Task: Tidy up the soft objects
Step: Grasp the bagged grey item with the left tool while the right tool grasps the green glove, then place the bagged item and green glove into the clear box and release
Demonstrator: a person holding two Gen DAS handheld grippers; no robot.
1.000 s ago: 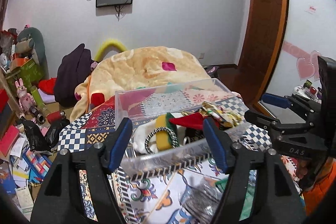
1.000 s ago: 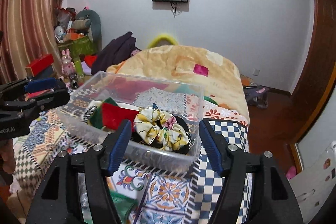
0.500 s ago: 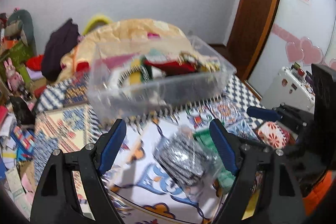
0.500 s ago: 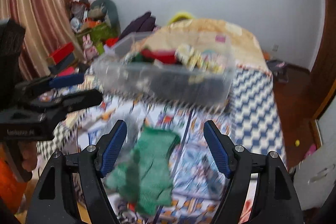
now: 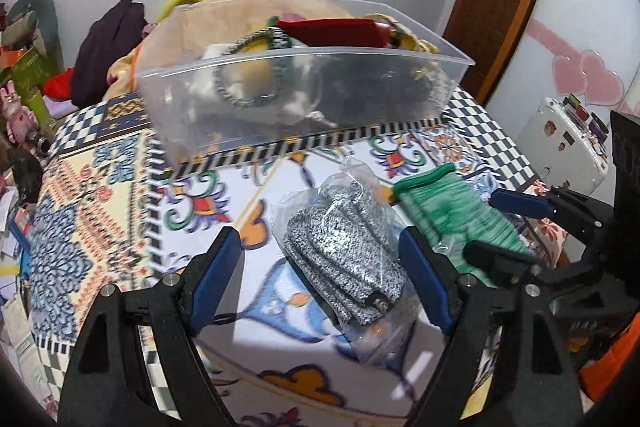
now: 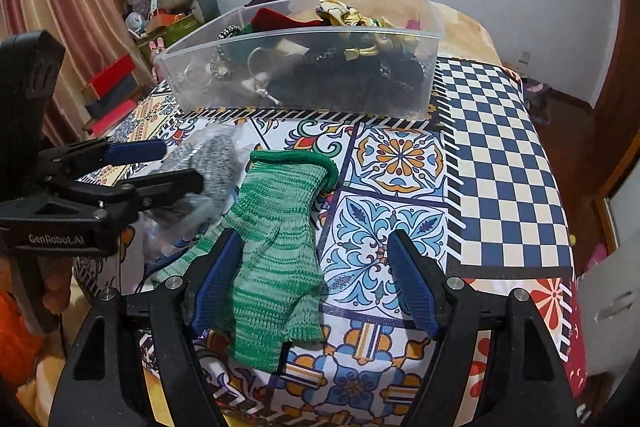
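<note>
Both grippers stand spread and empty above a patterned cloth.

Left gripper: jaws wide apart, straddling a grey knit item sealed in a clear plastic bag. The bag lies directly between and just ahead of the fingertips, flat on the cloth.

Right gripper: jaws wide apart. The green knit glove lies flat between them, nearer the left finger and partly under it, with its rolled cuff pointing away from the gripper.

The clear plastic bin sits ahead of both grippers, farther along the cloth. It already holds scrunchies and other fabric pieces, piled close to the rim.

Judgement on the step in hand: each gripper appears set to pick up its item for transfer to the bin. The left one should lower until the fingers bracket the thick middle of the knit bundle, then close on the knit itself. A grip on loose film alone is likely to slip, as the film looks slick and crinkled. The right one should shift toward the glove's centre and pinch a fold of the palm, since the glove is thin, limp and ribbed and will drape once raised.

Materials: the grey knit is speckled and bulky; the glove is a streaked green, stretchy weave; the bin is rigid, translucent, with straight walls.
</note>
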